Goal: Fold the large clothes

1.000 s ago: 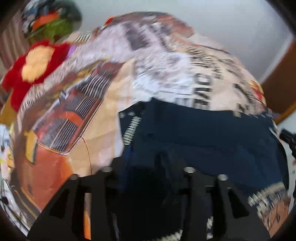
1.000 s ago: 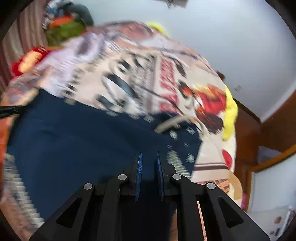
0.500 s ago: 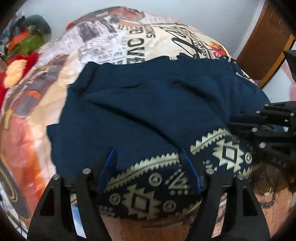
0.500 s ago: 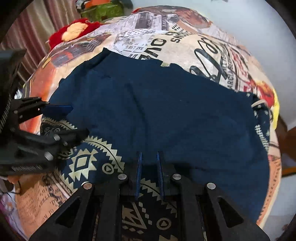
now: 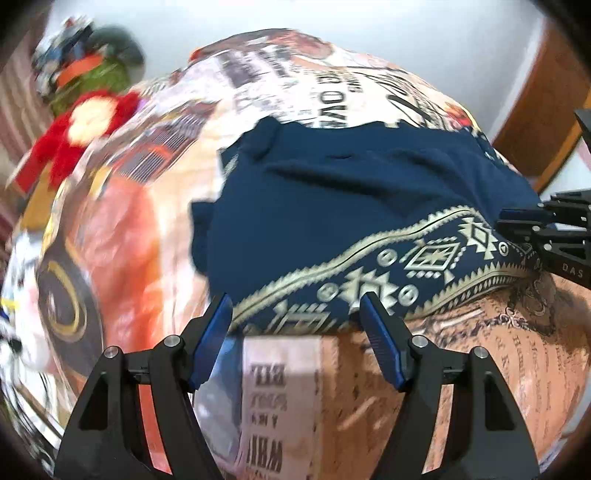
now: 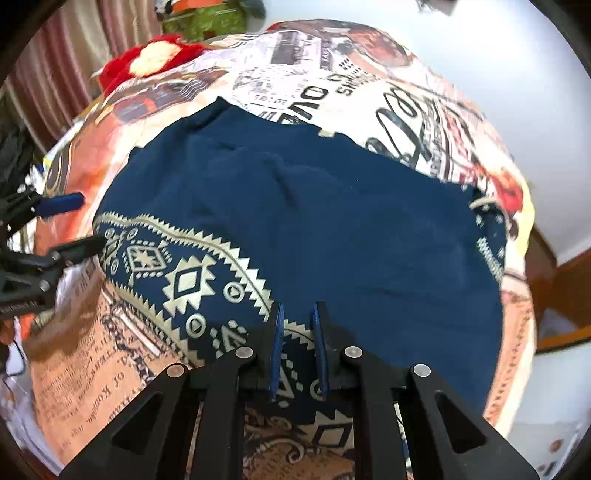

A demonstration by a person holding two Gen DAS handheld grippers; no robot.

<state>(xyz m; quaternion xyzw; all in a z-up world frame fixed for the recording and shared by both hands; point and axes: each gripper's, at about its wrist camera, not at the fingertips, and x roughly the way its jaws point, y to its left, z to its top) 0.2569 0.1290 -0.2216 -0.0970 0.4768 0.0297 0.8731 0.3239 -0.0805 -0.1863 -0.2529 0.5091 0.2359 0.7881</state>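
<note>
On the bed, spread over a printed bedspread w/ newspaper lettering and car pictures, lies the navy garment, folded over so its plain dark side faces up. Patterned border in cream zigzags and diamonds runs along the near edge, curving across both views.

Left gripper sits at the left end of that border, jaws standing wide apart, blue pads clear of the cloth; only bedspread shows between the fingers, hem just past the tips. Left view is a bit blurred.

Right gripper is over at the other end of the hem, jaws pinched close together, and the patterned border shows in the narrow gap between the pads, so it's clamped on the garment edge. Seen from the left view it pokes in at the right side, tips on the border.

Far back left: red plush toy by the pillow end, green bundle behind it, striped curtain alongside. Wooden trim far right.
</note>
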